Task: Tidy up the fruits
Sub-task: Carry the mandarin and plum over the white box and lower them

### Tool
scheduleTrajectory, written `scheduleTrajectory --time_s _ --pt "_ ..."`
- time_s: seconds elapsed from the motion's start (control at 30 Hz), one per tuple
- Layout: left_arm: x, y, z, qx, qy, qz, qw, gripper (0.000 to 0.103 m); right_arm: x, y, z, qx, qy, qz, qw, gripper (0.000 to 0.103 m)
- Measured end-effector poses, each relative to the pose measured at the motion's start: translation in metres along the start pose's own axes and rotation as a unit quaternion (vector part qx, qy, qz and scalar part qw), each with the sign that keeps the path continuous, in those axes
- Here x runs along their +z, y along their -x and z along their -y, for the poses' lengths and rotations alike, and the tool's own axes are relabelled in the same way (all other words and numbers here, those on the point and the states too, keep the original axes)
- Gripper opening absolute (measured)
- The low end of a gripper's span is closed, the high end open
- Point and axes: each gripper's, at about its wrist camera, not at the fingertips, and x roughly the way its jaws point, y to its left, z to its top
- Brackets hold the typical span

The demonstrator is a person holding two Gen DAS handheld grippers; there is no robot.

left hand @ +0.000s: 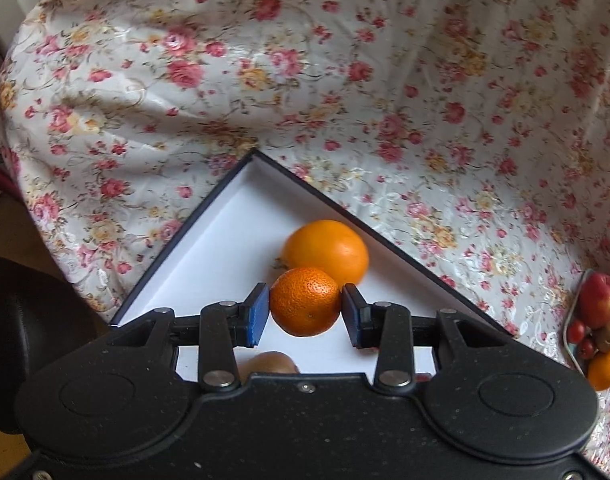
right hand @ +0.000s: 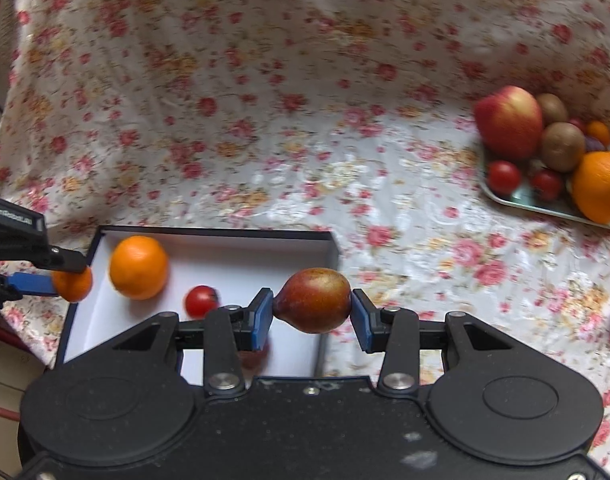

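My left gripper [left hand: 305, 310] is shut on a small mandarin [left hand: 305, 302] above the dark-rimmed white box [left hand: 209, 240]. A bigger orange [left hand: 329, 250] lies in the box just beyond it. From the right wrist view the left gripper [right hand: 65, 280] shows at the box's left wall [right hand: 81, 292] with the mandarin [right hand: 75, 286]. My right gripper [right hand: 311, 312] is shut on a reddish-brown pear [right hand: 313, 300] over the box's right side. Inside lie the orange [right hand: 139, 266] and a cherry tomato [right hand: 201, 300].
A tray [right hand: 533, 200] at the right holds an apple [right hand: 509, 122], kiwis [right hand: 561, 146], an orange [right hand: 599, 186] and cherry tomatoes [right hand: 503, 176]. That tray [left hand: 571, 344] sits at the right edge in the left wrist view. A flowered cloth [right hand: 305, 100] covers the table. A dark chair [left hand: 25, 320] stands left.
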Motion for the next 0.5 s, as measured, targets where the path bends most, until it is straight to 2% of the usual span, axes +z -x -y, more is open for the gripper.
scheduleTrajectory --time_s 0.27,0.5 --pt "0.002 -0.013 -0.012 0.034 -0.013 -0.005 0.9993 0.047 -0.001 -0.016 -0.029 0.012 0.013 -0.006 1.0 0.044" --pt "0.001 -0.015 -0.012 0.03 -0.037 -0.008 0.9988 0.047 -0.004 -0.029 -0.049 0.016 0.026 -0.012 0.999 0.044"
